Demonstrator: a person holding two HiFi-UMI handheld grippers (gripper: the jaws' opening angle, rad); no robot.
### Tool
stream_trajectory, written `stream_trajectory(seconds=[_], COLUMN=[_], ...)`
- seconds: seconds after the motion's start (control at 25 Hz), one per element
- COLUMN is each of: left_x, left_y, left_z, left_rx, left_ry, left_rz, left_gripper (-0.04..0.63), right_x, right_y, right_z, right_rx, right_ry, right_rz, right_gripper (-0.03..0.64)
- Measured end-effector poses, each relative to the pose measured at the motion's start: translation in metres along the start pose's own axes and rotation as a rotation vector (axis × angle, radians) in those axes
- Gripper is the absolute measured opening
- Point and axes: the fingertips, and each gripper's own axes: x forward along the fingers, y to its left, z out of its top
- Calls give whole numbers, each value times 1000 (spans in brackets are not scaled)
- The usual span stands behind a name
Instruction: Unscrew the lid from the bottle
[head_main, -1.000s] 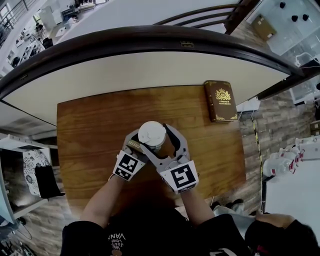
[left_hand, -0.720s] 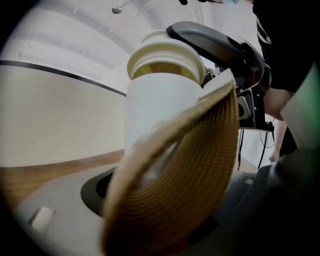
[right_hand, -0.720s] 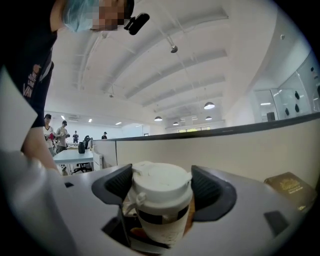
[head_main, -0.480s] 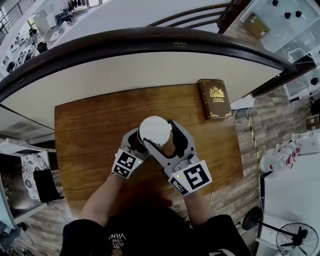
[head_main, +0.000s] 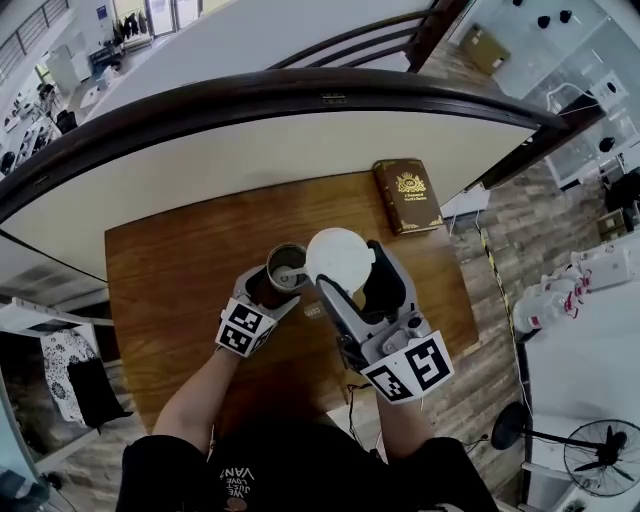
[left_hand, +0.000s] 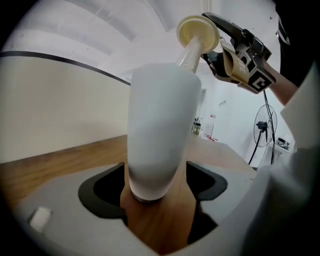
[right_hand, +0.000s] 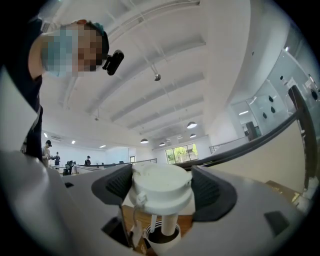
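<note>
Your left gripper's (head_main: 272, 285) fingers clamp the bottle (left_hand: 160, 125) upright on the bench (head_main: 170, 250), steadying it. Your right gripper's (right_hand: 162, 192) fingers hold the freed lid (head_main: 340, 259) above the mouth, its straw (left_hand: 192, 54) pointing down.

Left gripper (head_main: 285, 272), right gripper (head_main: 342, 262): grey shells, black fingers (right_hand: 216, 192), black-white marker cubes (head_main: 243, 328). Black short-sleeved shirt (head_main: 270, 465), white lettering.

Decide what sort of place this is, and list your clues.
Probably a large open-plan office or lab hall: a wooden table stands beside a curved dark railing, round ceiling lamps show high overhead, and a pedestal fan stands nearby.
</note>
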Motion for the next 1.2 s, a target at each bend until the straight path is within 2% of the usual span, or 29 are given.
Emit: stream_trajectory(seconds=[0.24, 0.64, 0.96, 1.12, 1.2], left_x=[-45, -149, -211, -233, -244], left_y=[1, -6, -25, -35, -39], left_z=[12, 51, 65, 69, 70], left_rx=[-29, 34, 43, 52, 63], left_ry=[-69, -192, -252, -270, -274], left_rz=[30, 52, -8, -42, -53], left_gripper=[376, 374, 373, 310, 253], right_x=[-25, -63, -81, -87, -90], right_y=[6, 44, 84, 101, 109], right_z=[12, 2, -11, -18, -21], right_rx=[7, 49, 72, 76, 81], right_ry=[-28, -27, -25, -15, -12], right_rz=[-71, -173, -227, -253, -266], right_gripper=[337, 337, 337, 337, 337])
